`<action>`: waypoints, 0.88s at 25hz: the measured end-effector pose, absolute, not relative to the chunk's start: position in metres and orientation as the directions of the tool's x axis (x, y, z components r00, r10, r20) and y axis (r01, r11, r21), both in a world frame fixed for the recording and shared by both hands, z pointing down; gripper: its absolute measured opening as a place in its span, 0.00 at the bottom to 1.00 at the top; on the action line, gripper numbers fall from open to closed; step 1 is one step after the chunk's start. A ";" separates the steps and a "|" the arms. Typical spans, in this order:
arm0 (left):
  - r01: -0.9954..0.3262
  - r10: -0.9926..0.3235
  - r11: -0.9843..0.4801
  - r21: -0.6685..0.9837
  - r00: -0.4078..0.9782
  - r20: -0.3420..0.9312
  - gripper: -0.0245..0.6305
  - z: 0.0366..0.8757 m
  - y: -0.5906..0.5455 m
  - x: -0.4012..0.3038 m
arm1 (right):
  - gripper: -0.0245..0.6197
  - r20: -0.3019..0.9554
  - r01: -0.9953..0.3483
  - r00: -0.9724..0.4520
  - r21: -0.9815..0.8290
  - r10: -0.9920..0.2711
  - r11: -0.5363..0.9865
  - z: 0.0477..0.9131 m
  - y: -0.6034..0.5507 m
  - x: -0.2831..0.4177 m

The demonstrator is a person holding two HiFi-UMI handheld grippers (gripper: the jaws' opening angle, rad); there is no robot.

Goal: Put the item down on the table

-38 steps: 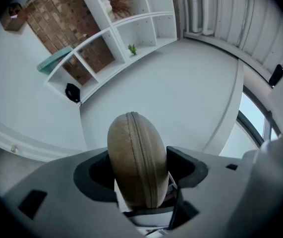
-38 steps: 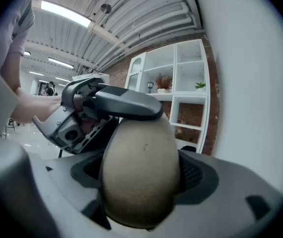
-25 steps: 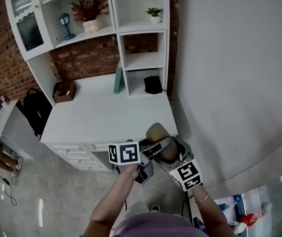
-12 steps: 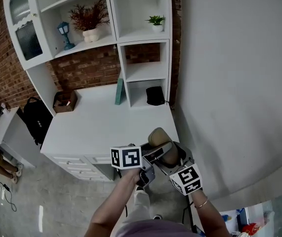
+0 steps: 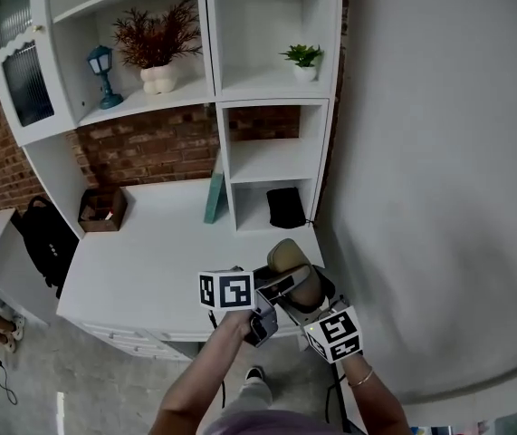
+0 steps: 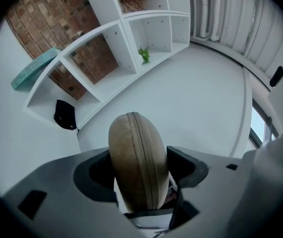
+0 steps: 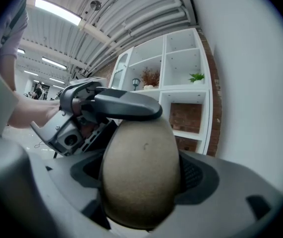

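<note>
We hold a tan zippered case [image 5: 286, 256] between both grippers, up in the air near the front right corner of the white table [image 5: 149, 261], not resting on it. The left gripper [image 5: 279, 282] reaches in from the left, and its 2 fingers [image 6: 187, 166] are clamped on the case's broad sides, with the zip seam facing its camera. The right gripper [image 5: 309, 290] comes in from below right, and its fingers [image 7: 197, 175] press the same case from either side; in the right gripper view one left finger lies across the top of the case.

Farther back on the table a brown wooden tray [image 5: 102, 208] sits at the left and a teal book [image 5: 214, 198] leans against the shelf unit. A black pouch [image 5: 285, 207] lies in the lowest cubby. Higher up stand a blue lantern [image 5: 101, 75], a white vase of dried red foliage [image 5: 158, 53] and a small green potted plant [image 5: 304, 60]. A black backpack [image 5: 45, 234] sits left of the table.
</note>
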State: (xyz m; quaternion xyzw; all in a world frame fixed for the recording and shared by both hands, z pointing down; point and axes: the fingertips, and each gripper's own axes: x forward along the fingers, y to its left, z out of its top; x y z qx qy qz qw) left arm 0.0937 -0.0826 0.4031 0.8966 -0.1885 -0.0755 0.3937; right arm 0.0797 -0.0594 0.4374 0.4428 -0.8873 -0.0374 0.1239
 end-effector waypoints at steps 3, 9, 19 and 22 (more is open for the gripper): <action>-0.268 -0.386 -0.626 0.732 0.923 0.007 0.50 0.396 -0.122 0.084 | 0.67 0.173 -0.793 -0.562 0.165 -0.809 0.587 0.430 -0.099 0.069; -0.233 -0.355 -0.651 0.723 0.935 -0.018 0.50 0.380 -0.182 0.069 | 0.67 0.151 -0.814 -0.528 0.189 -0.836 0.549 0.414 -0.161 0.054; -0.212 -0.347 -0.658 0.723 0.937 -0.040 0.50 0.366 -0.240 0.052 | 0.67 0.141 -0.832 -0.509 0.174 -0.849 0.527 0.400 -0.219 0.037; -0.217 -0.353 -0.654 0.725 0.935 -0.039 0.50 0.366 -0.254 0.048 | 0.67 0.141 -0.829 -0.515 0.166 -0.845 0.533 0.399 -0.233 0.034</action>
